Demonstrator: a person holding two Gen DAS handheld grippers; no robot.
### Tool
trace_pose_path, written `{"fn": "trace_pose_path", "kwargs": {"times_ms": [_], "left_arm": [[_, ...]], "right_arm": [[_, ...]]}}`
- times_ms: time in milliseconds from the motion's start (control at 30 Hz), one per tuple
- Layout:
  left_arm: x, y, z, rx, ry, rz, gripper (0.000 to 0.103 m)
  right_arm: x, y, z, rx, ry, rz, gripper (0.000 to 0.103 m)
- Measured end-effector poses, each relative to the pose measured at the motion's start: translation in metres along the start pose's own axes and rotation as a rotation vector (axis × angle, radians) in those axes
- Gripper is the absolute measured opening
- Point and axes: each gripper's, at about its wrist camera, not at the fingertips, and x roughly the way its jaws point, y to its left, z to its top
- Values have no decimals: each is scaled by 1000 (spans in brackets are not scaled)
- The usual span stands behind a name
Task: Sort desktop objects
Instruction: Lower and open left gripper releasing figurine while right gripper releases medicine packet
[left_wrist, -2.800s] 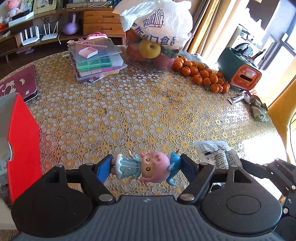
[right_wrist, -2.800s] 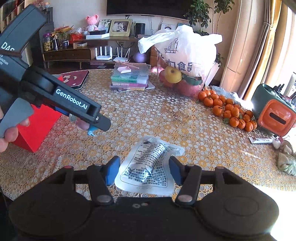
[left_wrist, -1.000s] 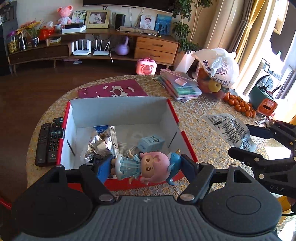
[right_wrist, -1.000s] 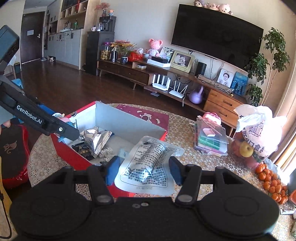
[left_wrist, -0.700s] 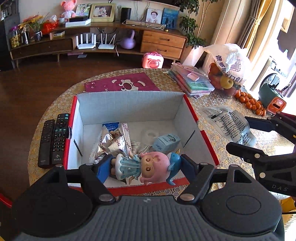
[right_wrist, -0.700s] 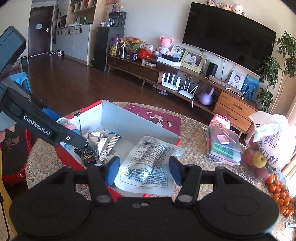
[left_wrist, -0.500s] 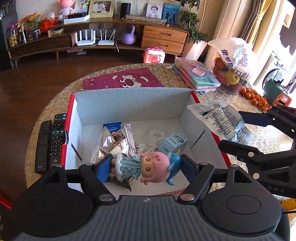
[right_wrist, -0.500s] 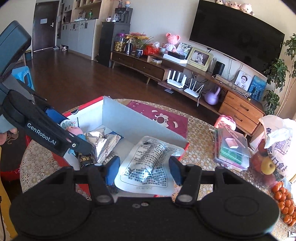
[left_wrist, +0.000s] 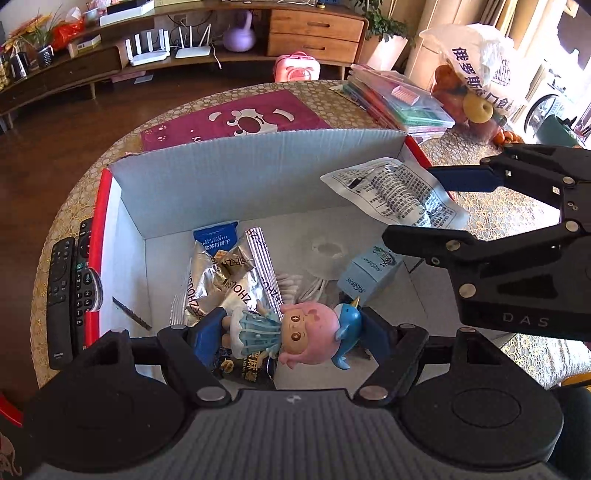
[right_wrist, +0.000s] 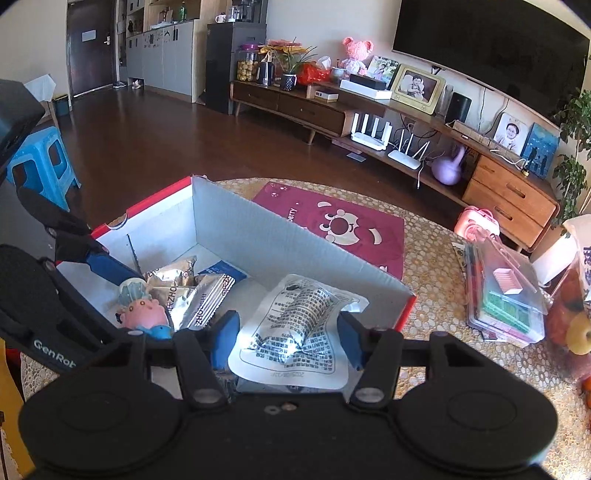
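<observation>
Left wrist view: the left gripper (left_wrist: 286, 334) is clamped on a small doll (left_wrist: 295, 328) with a pink head and a blue dress, held sideways between the blue pads, above the near part of an open red-edged cardboard box (left_wrist: 258, 173). Inside the box lie silver foil snack packets (left_wrist: 225, 280), a small pale blue carton (left_wrist: 365, 273), some white cable and a dark packet under the doll. Two black remote controls (left_wrist: 68, 291) lie on the desk (left_wrist: 509, 221) just beside the box's left wall. A dark red mat (left_wrist: 236, 120) lies beyond the far wall. The right gripper (left_wrist: 439, 201) reaches in from the right, closed on a white printed pouch (left_wrist: 395, 190) that hangs over the box's right-hand far corner.

Right wrist view: the right gripper (right_wrist: 288, 338) pinches the same pouch (right_wrist: 295, 325) flat between its pads, above the box (right_wrist: 280, 243). The left gripper (right_wrist: 144, 306) with the doll (right_wrist: 142, 308) shows at the left, low inside the box. A stack of clear plastic cases (right_wrist: 506, 291) sits on the desk to the right.
</observation>
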Motion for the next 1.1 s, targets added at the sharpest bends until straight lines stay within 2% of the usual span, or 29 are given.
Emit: {"fn": "trace_pose_path", "kwargs": {"times_ms": [367, 700, 1100], "left_arm": [[21, -3, 0, 67, 68, 4, 77], [41, 0, -11, 61, 130, 21, 77], [48, -4, -9, 80, 146, 28, 77]], "right_arm": [[34, -2, 5, 10, 74, 14, 58], [50, -2, 3, 57, 132, 33, 58], [56, -1, 1, 50, 149, 23, 59]]}}
